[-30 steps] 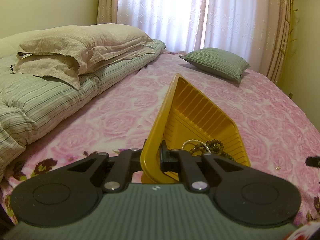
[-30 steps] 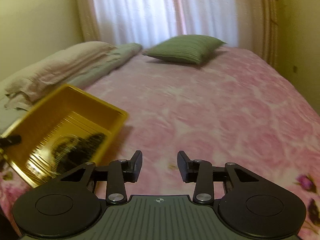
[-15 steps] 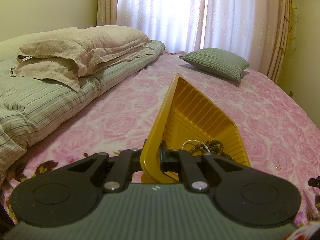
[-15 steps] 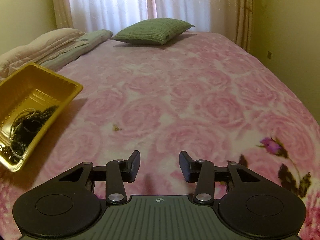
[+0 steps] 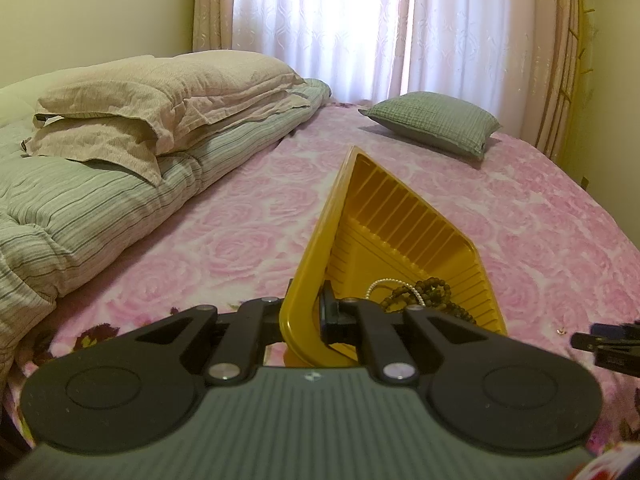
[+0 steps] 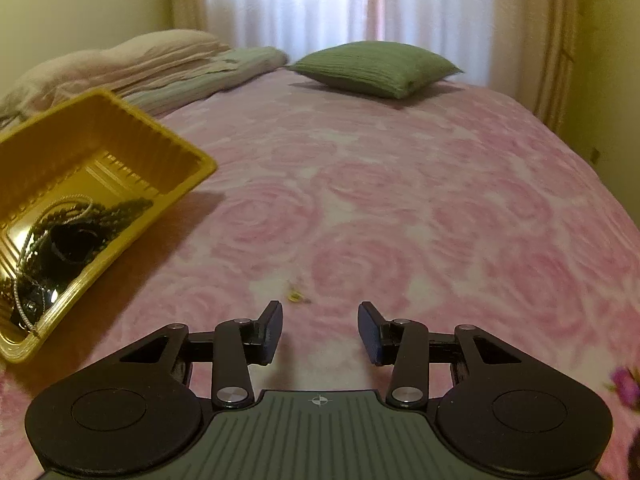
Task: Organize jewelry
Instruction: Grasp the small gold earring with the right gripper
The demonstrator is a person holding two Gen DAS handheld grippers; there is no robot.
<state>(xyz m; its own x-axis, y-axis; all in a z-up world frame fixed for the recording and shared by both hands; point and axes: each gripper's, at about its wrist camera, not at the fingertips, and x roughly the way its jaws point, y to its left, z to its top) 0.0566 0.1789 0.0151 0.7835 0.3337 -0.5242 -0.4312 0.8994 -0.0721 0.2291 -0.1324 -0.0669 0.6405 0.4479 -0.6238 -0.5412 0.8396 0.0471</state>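
Note:
My left gripper (image 5: 306, 314) is shut on the near rim of a yellow plastic tray (image 5: 384, 216) and holds it tilted above the pink bedspread. Brown bead strings (image 5: 428, 292) and a white bead chain (image 5: 380, 285) lie in the tray. The tray (image 6: 132, 136) also shows at the left of the right wrist view, with the beads (image 6: 72, 232) in it. My right gripper (image 6: 319, 330) is open and empty, low over the bed. A small gold jewelry piece (image 6: 296, 296) lies on the bedspread just ahead of its left finger; it also shows in the left wrist view (image 5: 562, 331).
A green cushion (image 6: 376, 66) lies at the far end of the bed (image 6: 440, 200). Beige pillows (image 5: 160, 92) on a striped duvet (image 5: 80, 200) fill the left side. Curtains (image 5: 360, 28) hang behind. The right gripper's tip (image 5: 600, 342) shows at the left view's right edge.
My right gripper has moved forward and down toward the small gold piece, which now sits close ahead of its fingers. The left gripper still holds the tray, nearly unmoved.

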